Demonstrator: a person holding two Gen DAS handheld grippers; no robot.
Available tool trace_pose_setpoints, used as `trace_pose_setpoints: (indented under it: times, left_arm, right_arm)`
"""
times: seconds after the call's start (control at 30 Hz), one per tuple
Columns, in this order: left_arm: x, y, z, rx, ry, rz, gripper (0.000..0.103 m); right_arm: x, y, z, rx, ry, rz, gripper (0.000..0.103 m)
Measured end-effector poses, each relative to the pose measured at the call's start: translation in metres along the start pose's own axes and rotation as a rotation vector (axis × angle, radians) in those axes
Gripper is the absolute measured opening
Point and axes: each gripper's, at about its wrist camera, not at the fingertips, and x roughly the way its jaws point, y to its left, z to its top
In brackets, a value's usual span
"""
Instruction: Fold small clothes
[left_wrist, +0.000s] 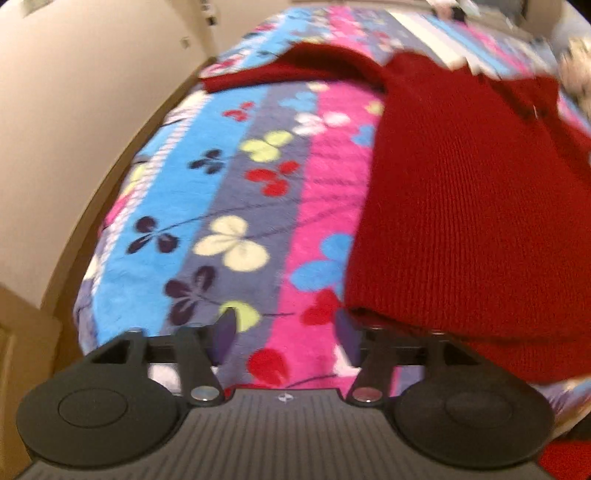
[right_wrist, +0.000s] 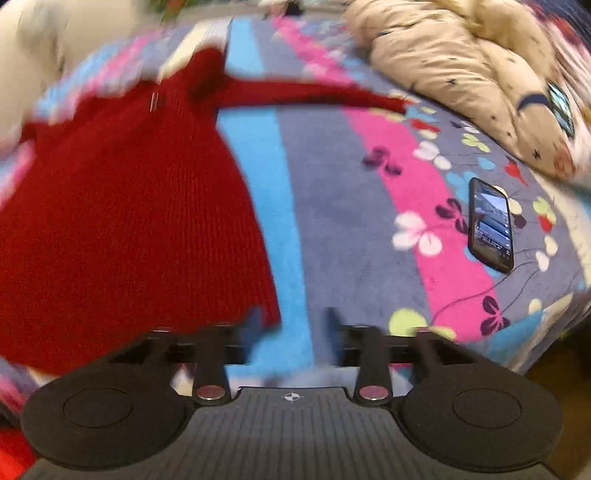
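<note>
We see a bed under a flowered blanket (left_wrist: 236, 206); a red sweater (left_wrist: 461, 206) lies spread flat, sleeves out, no fold made yet, by our judgement. Our left gripper (left_wrist: 286, 334) and right gripper (right_wrist: 293, 332) hang released, empty, at its near hem corners

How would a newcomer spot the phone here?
Start from the striped floral blanket covering the bed. Right of the red knit sweater, below the crumpled beige quilt, lies the phone: the only dark, hard slab, screen lit.

The red sweater (right_wrist: 122, 206) runs off the left edge, its collar blurred.
</note>
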Motion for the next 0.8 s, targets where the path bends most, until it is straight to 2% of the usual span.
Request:
trace_pose_setpoints:
  times: [0.1, 0.2, 0.3, 0.37, 0.43, 0.6, 0.7, 0.73, 0.77, 0.8]
  left_arm:
    - [-0.014, 0.011, 0.016, -0.088, -0.04, -0.022, 0.09]
    - [-0.008, 0.0, 0.044, -0.082, -0.017, 0.007, 0.09]
    - [0.003, -0.019, 0.073, -0.064, 0.003, 0.047, 0.09]
    - [0.011, -0.032, 0.091, -0.069, 0.026, 0.054, 0.09]
    - [0.02, -0.042, 0.104, -0.077, 0.052, 0.065, 0.09]
    - [0.035, -0.065, 0.134, -0.102, 0.066, 0.12, 0.09]
    - [0.045, -0.072, 0.151, -0.136, 0.07, 0.135, 0.09]
    - [0.049, -0.074, 0.156, -0.143, 0.071, 0.14, 0.09]
    - [0.054, -0.077, 0.161, -0.145, 0.071, 0.149, 0.09]
    - [0.058, -0.08, 0.167, -0.143, 0.07, 0.16, 0.09]
  right_arm:
    - [0.001, -0.016, 0.045, 0.155, -0.088, 0.063, 0.07]
    - [0.036, -0.031, 0.102, 0.31, -0.155, 0.105, 0.073]
    - [0.091, -0.054, 0.148, 0.512, -0.206, 0.071, 0.073]
    - [0.139, -0.071, 0.172, 0.658, -0.188, 0.068, 0.073]
    - [0.188, -0.083, 0.193, 0.746, -0.145, 0.066, 0.073]
    - [0.292, -0.098, 0.253, 0.785, -0.062, -0.015, 0.073]
    - [0.335, -0.109, 0.27, 0.795, -0.032, -0.094, 0.072]
    - [0.343, -0.112, 0.274, 0.798, -0.035, -0.125, 0.064]
    - [0.346, -0.114, 0.277, 0.782, -0.051, -0.149, 0.019]
    - [0.347, -0.119, 0.282, 0.763, -0.062, -0.134, 0.01]
